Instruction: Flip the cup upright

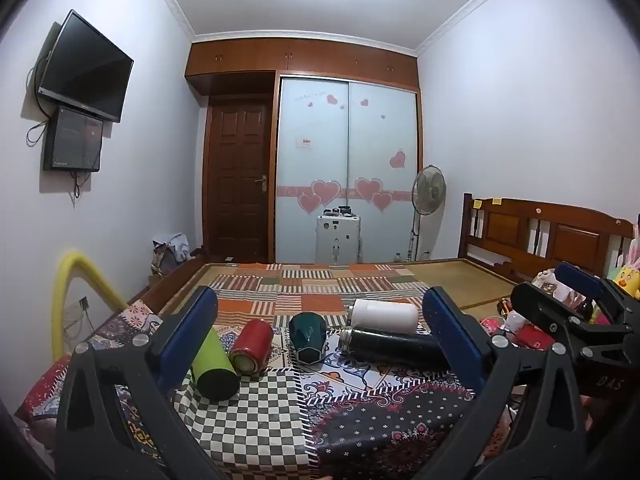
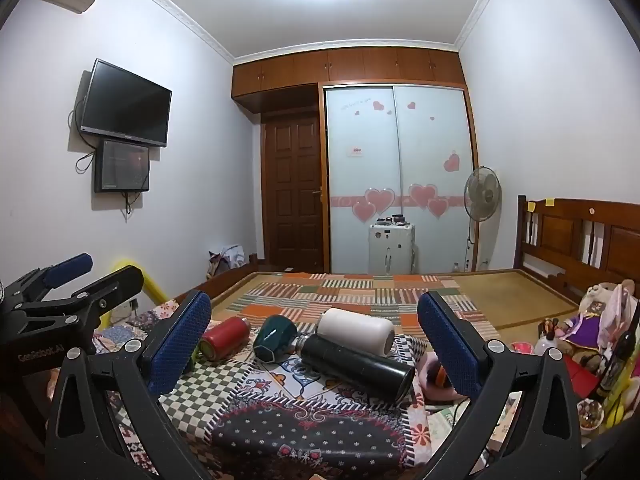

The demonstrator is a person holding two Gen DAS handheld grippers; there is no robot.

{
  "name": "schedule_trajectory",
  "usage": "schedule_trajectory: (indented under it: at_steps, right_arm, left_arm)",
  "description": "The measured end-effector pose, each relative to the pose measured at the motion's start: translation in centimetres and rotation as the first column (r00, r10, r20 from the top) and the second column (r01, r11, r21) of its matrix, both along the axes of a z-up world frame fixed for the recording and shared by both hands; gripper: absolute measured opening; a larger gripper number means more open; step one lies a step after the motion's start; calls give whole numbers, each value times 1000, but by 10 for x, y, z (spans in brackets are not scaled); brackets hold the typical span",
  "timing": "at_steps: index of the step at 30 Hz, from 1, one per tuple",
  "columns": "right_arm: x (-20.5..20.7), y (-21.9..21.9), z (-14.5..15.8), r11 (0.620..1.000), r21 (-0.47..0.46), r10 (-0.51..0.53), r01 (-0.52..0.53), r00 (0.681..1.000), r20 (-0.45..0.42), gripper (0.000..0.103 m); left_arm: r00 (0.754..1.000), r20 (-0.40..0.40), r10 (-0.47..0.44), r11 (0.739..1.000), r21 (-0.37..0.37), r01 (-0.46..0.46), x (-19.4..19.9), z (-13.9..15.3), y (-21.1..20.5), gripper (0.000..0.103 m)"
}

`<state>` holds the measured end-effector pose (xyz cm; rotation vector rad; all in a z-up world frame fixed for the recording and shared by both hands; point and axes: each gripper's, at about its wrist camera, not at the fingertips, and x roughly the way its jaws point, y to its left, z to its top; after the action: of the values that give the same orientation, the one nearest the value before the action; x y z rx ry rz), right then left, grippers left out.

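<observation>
left wrist view shows the left gripper (image 1: pixel 320 336) up close, its two blue fingers (image 1: pixel 188 340) wide apart and holding nothing. right wrist view shows the right gripper (image 2: pixel 314 340) the same way, spread out and not gripping anything. both hang over the patterned blanket (image 1: pixel 260 420) on the bed.

a bit farther, five drink things lie on their sides in a loose row. the green cup (image 1: pixel 212 368) is at the left end, touching the red cup (image 1: pixel 252 346). the dark teal cup (image 1: pixel 307 338) is in the middle, its flat bottom facing the camera. the black bottle (image 1: pixel 396 346) lies to the right, and the white cup (image 1: pixel 382 315) is just behind it.

far back are the heart wardrobe (image 1: pixel 348 168) and a fan (image 1: pixel 429 192).

i think the job has not really begun. no cup is standing up yet, and no gripper touches one. i cannot tell which cup is meant. picking one, grabbing it and standing it up are all left.
</observation>
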<state>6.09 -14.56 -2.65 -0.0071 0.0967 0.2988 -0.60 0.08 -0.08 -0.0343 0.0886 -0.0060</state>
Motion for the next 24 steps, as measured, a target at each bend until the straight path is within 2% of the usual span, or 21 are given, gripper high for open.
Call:
schedule_trajectory:
  at_steps: [1,2,7,24]
  right_arm:
    - [0,0,0,1000,1,0,0,1000,0,103]
    - [0,0,0,1000,1,-1,1,1000,0,103]
    - [0,0,0,1000,4,-2,2,1000,-2,103]
    - [-1,-1,1,1000,7,-2,2,1000,-2,103]
  left_arm:
    - [998,-68,6,999,33,-4,14,4,-7,103]
    - [997,-71,8,999,35,-5,16,4,-9,103]
    - [999,-49,-5,1000,-14,4,10,4,1,103]
    - [1000,-23,-13,1000,2,13,8,3,-1,103]
